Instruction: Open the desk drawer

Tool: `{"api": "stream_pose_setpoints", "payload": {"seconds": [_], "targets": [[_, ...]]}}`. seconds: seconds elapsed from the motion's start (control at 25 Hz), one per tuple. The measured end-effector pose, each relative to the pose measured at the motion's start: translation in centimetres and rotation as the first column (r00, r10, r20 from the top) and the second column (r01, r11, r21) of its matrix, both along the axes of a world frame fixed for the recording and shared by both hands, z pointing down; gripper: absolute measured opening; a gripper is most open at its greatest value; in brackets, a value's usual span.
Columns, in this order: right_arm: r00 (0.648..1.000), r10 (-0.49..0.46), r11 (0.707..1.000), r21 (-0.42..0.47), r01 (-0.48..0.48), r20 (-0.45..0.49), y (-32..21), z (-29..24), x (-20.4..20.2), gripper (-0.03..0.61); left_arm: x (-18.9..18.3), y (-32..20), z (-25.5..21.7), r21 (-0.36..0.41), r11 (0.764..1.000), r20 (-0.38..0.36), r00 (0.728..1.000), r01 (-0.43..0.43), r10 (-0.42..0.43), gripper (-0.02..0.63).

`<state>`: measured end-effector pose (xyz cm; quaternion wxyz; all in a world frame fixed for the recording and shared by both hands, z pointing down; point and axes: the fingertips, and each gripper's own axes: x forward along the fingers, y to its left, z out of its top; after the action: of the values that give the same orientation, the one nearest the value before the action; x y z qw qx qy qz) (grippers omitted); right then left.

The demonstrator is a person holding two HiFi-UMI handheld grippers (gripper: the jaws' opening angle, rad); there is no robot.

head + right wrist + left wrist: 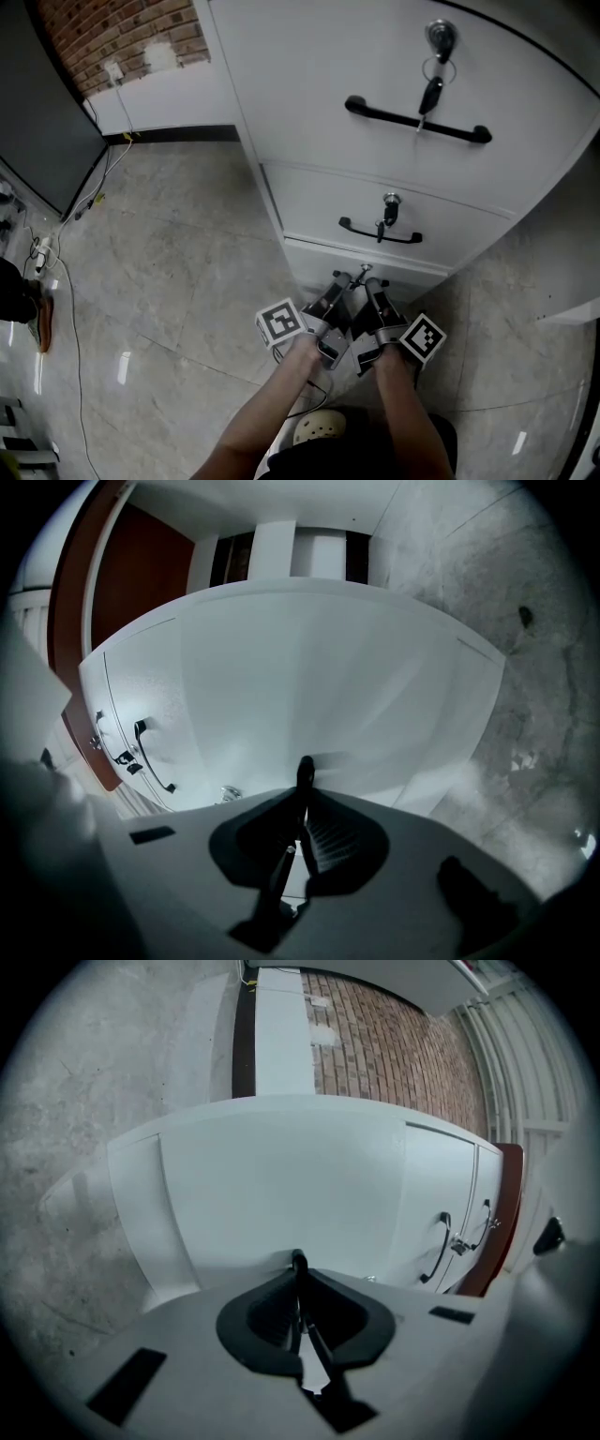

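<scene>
A white cabinet has three stacked drawers. Its bottom drawer [314, 261] is the lowest front, just above the floor. Both grippers meet at its handle, which they mostly hide in the head view. My left gripper [339, 281] is shut on the thin black handle bar [298, 1262], seen edge-on between its pads. My right gripper [371, 283] grips the same bar [305, 771] beside it, jaws shut on it. The drawer front [281, 1185] fills both gripper views and sits flush with the cabinet.
Above are the middle drawer's handle [380, 232] with a lock, and the top drawer's handle [417, 120] with keys [429, 94] hanging. A dark panel [37, 122] and cables [66, 281] lie at left on the tiled floor. A white desk edge [572, 311] juts in at right.
</scene>
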<state>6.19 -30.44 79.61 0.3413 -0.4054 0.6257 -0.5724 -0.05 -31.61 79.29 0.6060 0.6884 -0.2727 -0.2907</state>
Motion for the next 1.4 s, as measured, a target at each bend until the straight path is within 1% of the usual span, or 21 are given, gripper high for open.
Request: {"api": "stream_pose_setpoints", "payload": {"seconds": [0.08, 0.2, 0.4, 0.72, 0.88, 1.08, 1.4], "targets": [[1.0, -0.002, 1.0, -0.005, 0.002, 0.007, 0.4, -0.2, -0.2, 0.037, -0.1, 0.4, 0.2, -0.006, 1.0, 0.013, 1.0, 0.001, -0.001, 0.032], [1.0, -0.009, 1.0, -0.009, 0.009, -0.008, 1.2, 0.0, -0.2, 0.038, -0.3, 1.2, 0.2, -0.015, 1.0, 0.015, 1.0, 0.002, -0.002, 0.032], [1.0, -0.013, 1.0, -0.02, 0.013, -0.008, 2.1, 0.0, -0.4, 0.038, -0.4, 2.2, -0.1, -0.016, 1.0, 0.0, 1.0, 0.012, -0.012, 0.032], [0.999, -0.048, 0.998, -0.033, 0.047, -0.024, 3.8, -0.1, -0.9, 0.038, -0.8, 3.9, 0.0, -0.03, 0.999, 0.009, 1.0, 0.012, -0.012, 0.032], [0.999, -0.043, 0.998, -0.046, 0.043, -0.014, 4.9, -0.1, -1.0, 0.038, -1.0, 5.1, 0.4, -0.046, 0.999, 0.011, 1.0, 0.011, -0.011, 0.032], [0.999, -0.039, 0.998, -0.044, 0.038, -0.033, 6.3, -0.1, -1.4, 0.038, -1.0, 6.4, -0.7, -0.036, 0.999, -0.026, 1.0, 0.001, -0.002, 0.032], [0.999, -0.051, 0.997, -0.06, 0.05, -0.019, 8.1, -0.1, -1.8, 0.038, -1.3, 8.2, -0.8, -0.051, 0.998, -0.018, 1.0, -0.02, 0.019, 0.032]]}}
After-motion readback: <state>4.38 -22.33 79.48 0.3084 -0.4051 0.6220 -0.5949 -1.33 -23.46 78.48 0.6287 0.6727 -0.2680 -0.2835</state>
